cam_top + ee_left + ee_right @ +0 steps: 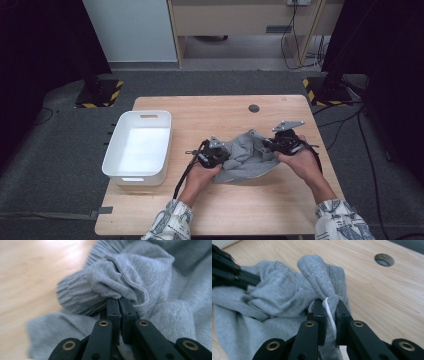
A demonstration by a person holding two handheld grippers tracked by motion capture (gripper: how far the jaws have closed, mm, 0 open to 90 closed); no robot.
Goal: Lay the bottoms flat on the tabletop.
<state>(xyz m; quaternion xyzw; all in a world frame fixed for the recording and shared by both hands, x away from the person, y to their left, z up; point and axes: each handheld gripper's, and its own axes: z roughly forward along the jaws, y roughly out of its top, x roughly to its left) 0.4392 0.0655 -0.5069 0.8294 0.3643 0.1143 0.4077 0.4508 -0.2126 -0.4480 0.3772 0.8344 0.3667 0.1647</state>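
We have the grey garment [247, 159] bunched on the tabletop [220, 112], right of the white bin [138, 147]. Left gripper [119, 301] jaws pinch its near-left edge, right gripper [327, 302] jaws clamp a fold with its white cord, apparently ready to spread it flat.

Bright overhead light (blurred close-ups)

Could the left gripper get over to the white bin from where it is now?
Probably yes: bare table lies between the left gripper and the white bin. But it is shut on the grey garment, which the right gripper also pinches.
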